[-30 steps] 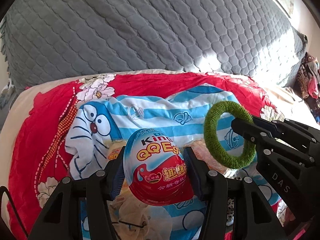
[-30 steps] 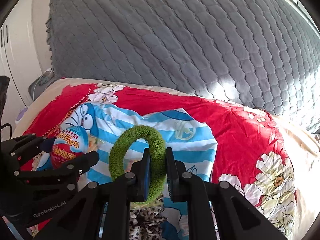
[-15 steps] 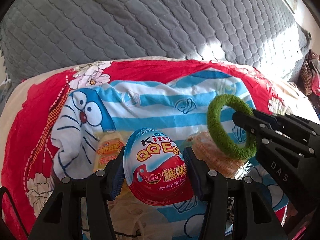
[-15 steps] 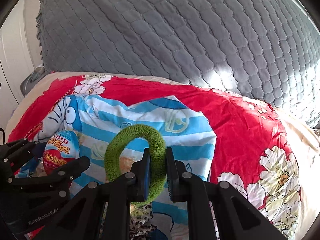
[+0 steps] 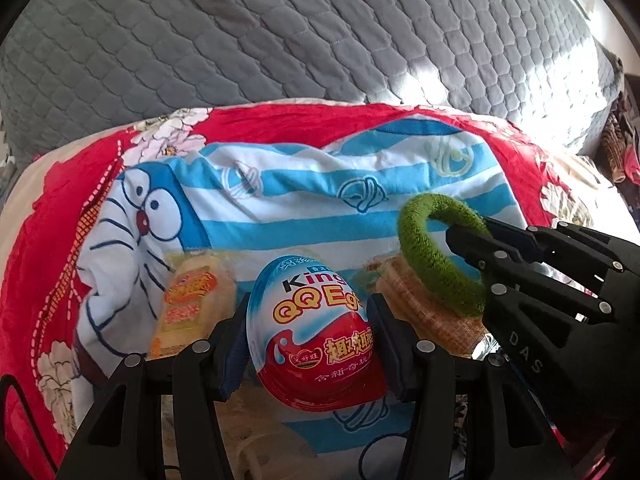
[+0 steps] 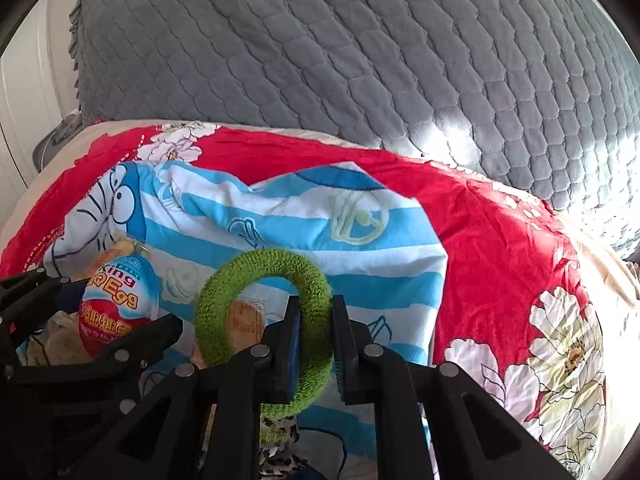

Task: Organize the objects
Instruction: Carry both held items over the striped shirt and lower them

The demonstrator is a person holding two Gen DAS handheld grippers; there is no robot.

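My left gripper (image 5: 306,336) is shut on a red, white and blue toy egg (image 5: 314,332) printed "King QQ Egg", held upright above the bed. My right gripper (image 6: 314,342) is shut on the rim of a fuzzy green ring (image 6: 264,320), which stands upright between the pads. In the left wrist view the green ring (image 5: 438,260) and the right gripper (image 5: 466,242) hang at the right. The right wrist view has the egg (image 6: 118,306) and the left gripper (image 6: 100,316) at the left. Both hover over a blue and white striped cartoon-cat cloth (image 5: 304,204).
A yellow snack packet (image 5: 186,304) and a tan wrapped snack (image 5: 424,308) lie on the striped cloth below the grippers. A red floral quilt (image 6: 500,240) covers the bed, a grey quilted cushion (image 6: 360,48) rises behind. Leopard-print fabric (image 6: 276,452) lies below the right gripper.
Both grippers have sunk toward the bed with egg and ring still held. The striped cloth and the snack packets now show larger and nearer.
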